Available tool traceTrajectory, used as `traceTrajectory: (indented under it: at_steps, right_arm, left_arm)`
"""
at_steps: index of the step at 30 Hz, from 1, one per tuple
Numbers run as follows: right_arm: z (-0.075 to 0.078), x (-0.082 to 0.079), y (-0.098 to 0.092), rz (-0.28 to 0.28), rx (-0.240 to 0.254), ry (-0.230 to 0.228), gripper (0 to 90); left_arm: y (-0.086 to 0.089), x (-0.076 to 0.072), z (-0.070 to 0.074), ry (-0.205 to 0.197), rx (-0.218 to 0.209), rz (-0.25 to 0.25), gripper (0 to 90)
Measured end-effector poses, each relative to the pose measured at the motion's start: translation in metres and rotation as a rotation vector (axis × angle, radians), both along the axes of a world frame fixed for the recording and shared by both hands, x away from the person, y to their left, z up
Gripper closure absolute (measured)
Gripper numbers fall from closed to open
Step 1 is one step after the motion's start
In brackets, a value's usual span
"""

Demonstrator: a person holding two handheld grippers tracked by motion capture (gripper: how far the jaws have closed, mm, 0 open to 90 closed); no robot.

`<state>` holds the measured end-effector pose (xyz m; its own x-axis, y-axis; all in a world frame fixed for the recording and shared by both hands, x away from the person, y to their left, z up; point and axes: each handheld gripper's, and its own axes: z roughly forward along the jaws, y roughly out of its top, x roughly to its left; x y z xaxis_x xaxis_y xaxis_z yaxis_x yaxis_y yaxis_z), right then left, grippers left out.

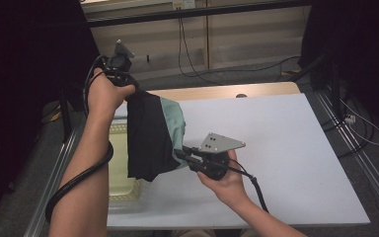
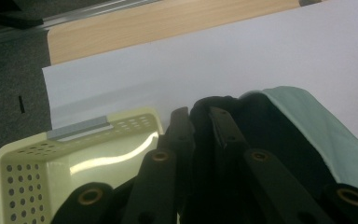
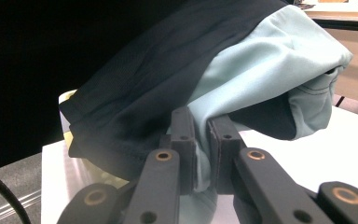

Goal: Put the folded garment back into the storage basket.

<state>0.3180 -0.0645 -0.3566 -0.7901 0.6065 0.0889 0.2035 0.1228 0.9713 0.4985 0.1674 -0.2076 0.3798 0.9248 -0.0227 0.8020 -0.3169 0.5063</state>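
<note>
Two grippers hold the folded black-and-mint fabric garment [image 1: 153,136]: your left gripper [image 1: 128,89] clamps its top edge, your right gripper [image 1: 183,154] pinches the mint hem between its fingers. The garment hangs beneath the left fingers, above the pale yellow perforated plastic basket [image 2: 32,163]. Uneven pulling probably slips the thin hem free.

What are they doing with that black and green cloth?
A person holds a black and mint-green garment up in the air with two hand-held grippers. The left gripper is shut on its top edge, lifted high, and the right gripper is shut on a lower part, out over the white table. The cloth hangs over a pale yellow basket at the table's left edge.
</note>
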Motion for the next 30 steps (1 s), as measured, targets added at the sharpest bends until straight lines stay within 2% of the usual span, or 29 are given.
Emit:
traceTrajectory:
  at_steps: [30]
  right_arm:
    - [0.003,0.006,0.025,0.031,0.012,0.0,83.1]
  left_arm:
    - [0.029,0.001,0.002,-0.004,0.013,0.038,80.8]
